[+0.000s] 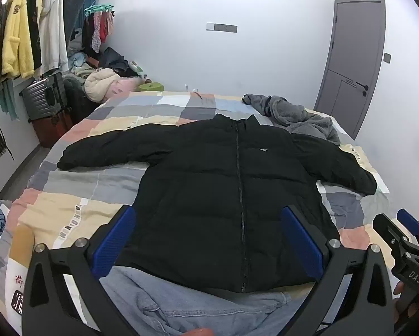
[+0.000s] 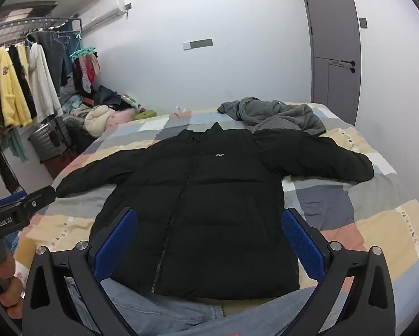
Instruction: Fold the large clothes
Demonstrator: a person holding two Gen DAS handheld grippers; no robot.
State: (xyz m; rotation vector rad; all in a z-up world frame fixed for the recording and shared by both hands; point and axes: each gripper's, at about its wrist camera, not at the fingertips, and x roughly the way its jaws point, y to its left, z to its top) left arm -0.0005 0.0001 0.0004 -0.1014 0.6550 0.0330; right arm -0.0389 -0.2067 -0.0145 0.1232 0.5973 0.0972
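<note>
Both grippers are being held spread wide above the near edge of the bed, nothing lying between their blue pads: the left gripper (image 1: 209, 240) is being aimed down over the lower left half of the jacket, and the right gripper (image 2: 209, 240) over the lower right half. Neither is touching the cloth.

The bed (image 1: 78, 204) is being covered by a checked quilt in peach, grey, cream and blue. A black padded jacket (image 1: 223, 190) is being shown laid flat on it, front up and zipped, collar pointing toward the far wall, both sleeves stretched out sideways. A grey fleece garment (image 1: 296, 114) is lying crumpled at the far right of the bed, just beyond the jacket's right shoulder and touching it. Faded blue jeans (image 1: 198, 308) are lying at the near edge, partly tucked under the jacket's hem.

A rack of hanging clothes (image 1: 27, 33) is being seen at the left wall, with a grey suitcase (image 1: 44, 95) beneath it, and a grey door (image 1: 352, 64) at the right. A small white logo (image 1: 262, 149) is showing on the jacket's chest.
</note>
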